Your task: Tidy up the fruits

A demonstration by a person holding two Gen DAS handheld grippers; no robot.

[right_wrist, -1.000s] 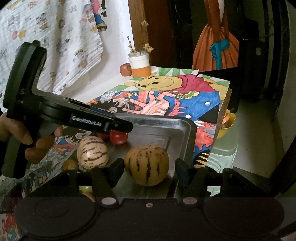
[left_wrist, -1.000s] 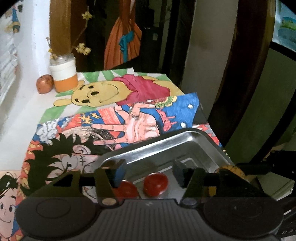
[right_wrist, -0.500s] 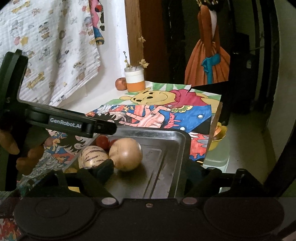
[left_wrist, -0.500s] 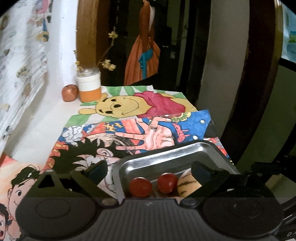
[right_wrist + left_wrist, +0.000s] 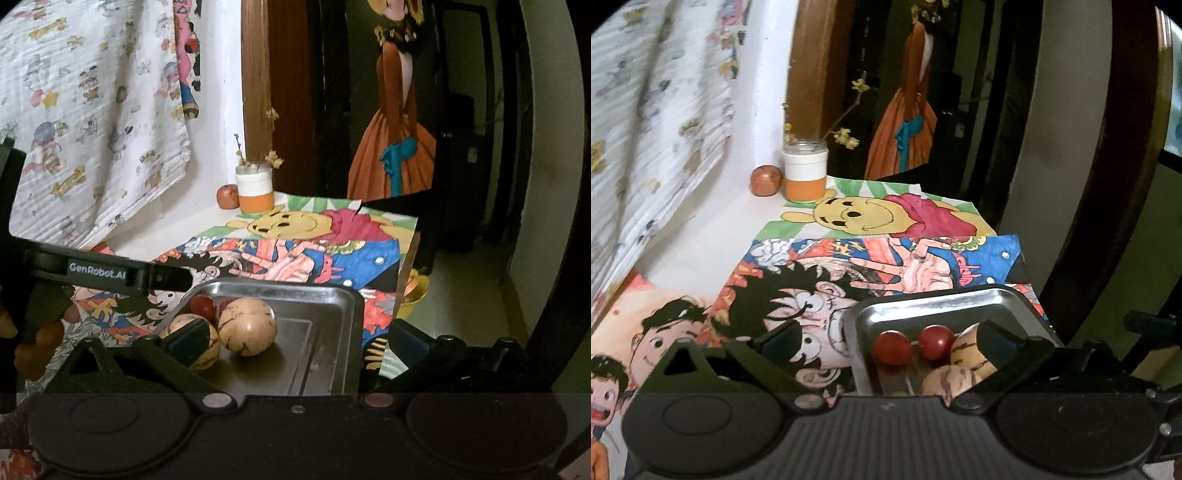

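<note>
Over on the far left a cartoon-print cloth hangs against the wall, and below it the table is covered in colourful cartoon drawings. At the back sits a small reddish fruit just beside a white-and-orange jar with dried twigs in it.

Your left gripper has its jaws spread wide and is still opening, nothing pinched; from its camera the left finger hangs over the drawings and the right one over the tray. The steel tray lies on the drawings near the table's right edge. In its near-left corner you've got two cherry tomatoes side by side, and right next to them two striped pepino melons touching each other.

Your right gripper is opening too, jaws far apart and empty, with the melons sitting loose on the tray floor. Past the table's right edge, lower down, a yellow bowl peeks out.
</note>
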